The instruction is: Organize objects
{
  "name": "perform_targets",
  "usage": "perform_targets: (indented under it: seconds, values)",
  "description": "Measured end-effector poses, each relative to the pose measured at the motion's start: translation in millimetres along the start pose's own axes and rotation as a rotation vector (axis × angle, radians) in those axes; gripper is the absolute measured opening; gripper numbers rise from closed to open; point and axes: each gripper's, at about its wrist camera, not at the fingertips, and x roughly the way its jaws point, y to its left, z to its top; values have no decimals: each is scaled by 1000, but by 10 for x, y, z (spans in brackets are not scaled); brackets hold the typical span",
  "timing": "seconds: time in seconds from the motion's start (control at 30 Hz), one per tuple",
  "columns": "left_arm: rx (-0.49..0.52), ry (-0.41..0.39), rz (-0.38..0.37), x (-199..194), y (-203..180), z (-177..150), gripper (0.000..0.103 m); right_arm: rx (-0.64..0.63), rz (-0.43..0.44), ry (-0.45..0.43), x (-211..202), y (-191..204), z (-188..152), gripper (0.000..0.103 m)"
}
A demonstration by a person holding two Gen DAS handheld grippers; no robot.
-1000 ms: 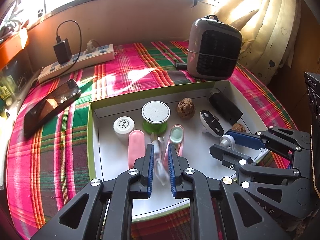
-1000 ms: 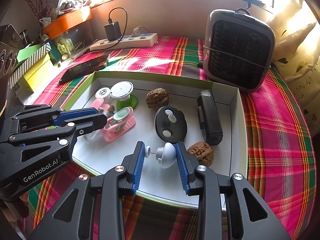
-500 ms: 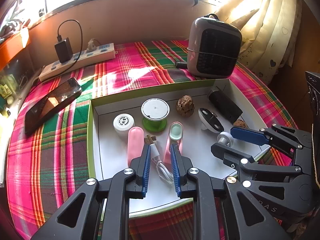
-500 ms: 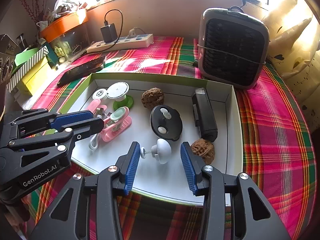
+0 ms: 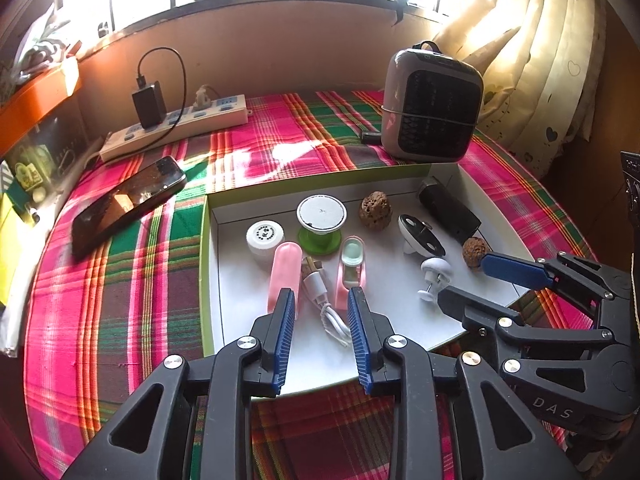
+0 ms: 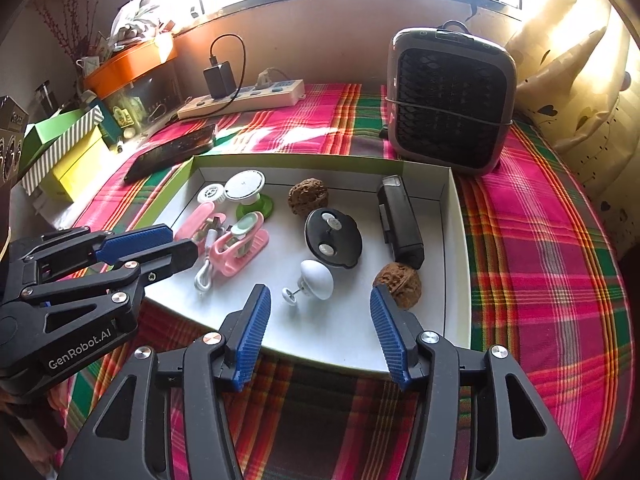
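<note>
- The left gripper [image 5: 320, 304] hangs over the near left part of the tray [image 5: 224, 312], its ribbed blue pads spread and holding nothing.
- A thin white cable [image 5: 326, 308] lies loosely coiled on the tray floor between those pads, touching neither; its metal plug end points far.
- The right gripper [image 6: 320, 312] sits at the tray's [image 6: 456, 264] near edge, jaws wide apart and empty.
- A smooth white mushroom-shaped knob [image 6: 316, 278] lies on its side just beyond the right pads, in the gap but untouched, its thin stem pointing left.
- A wrinkled brown walnut [image 6: 398, 284] rests just beside the right-hand pad; whether they touch cannot be told.
- The tray is a shallow white cardboard box with a green outer rim, set on a plaid cloth [image 5: 120, 280] of pink, green and red.
- Left of the cable lies a glossy pink rounded case [image 5: 285, 272]; right of it a pink clip [image 5: 351, 268] with a pale green oval top.
- Farther back stand a small round white jar [image 5: 265, 236] and a green-based spool [image 5: 321, 220] with a flat white top.
- A second rough walnut [image 6: 308, 196], a black oval lid [image 6: 333, 232] with two metal discs, and a black rectangular block [image 6: 400, 220] fill the middle and right.
- Beyond the tray stand a grey rounded heater [image 6: 450, 104] with a black mesh grille, a white power strip [image 5: 176, 126] and a dark glossy phone [image 5: 128, 204].
</note>
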Motion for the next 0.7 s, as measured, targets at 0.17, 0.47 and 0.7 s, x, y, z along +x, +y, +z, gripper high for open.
perform_targets:
  seconds: [0.17,0.47,0.7]
  values:
    - [-8,-35,31,-154,-16,-80,26,3,-15,-24,-121,21,-56,53]
    - [-33,-53,54,-356,-53,-313,27,9,-58,-85,-398,63,-197,54]
    - [-40,-55,83,-460,-101,-512,27,-8,-82,-92,-507,140,-366,54]
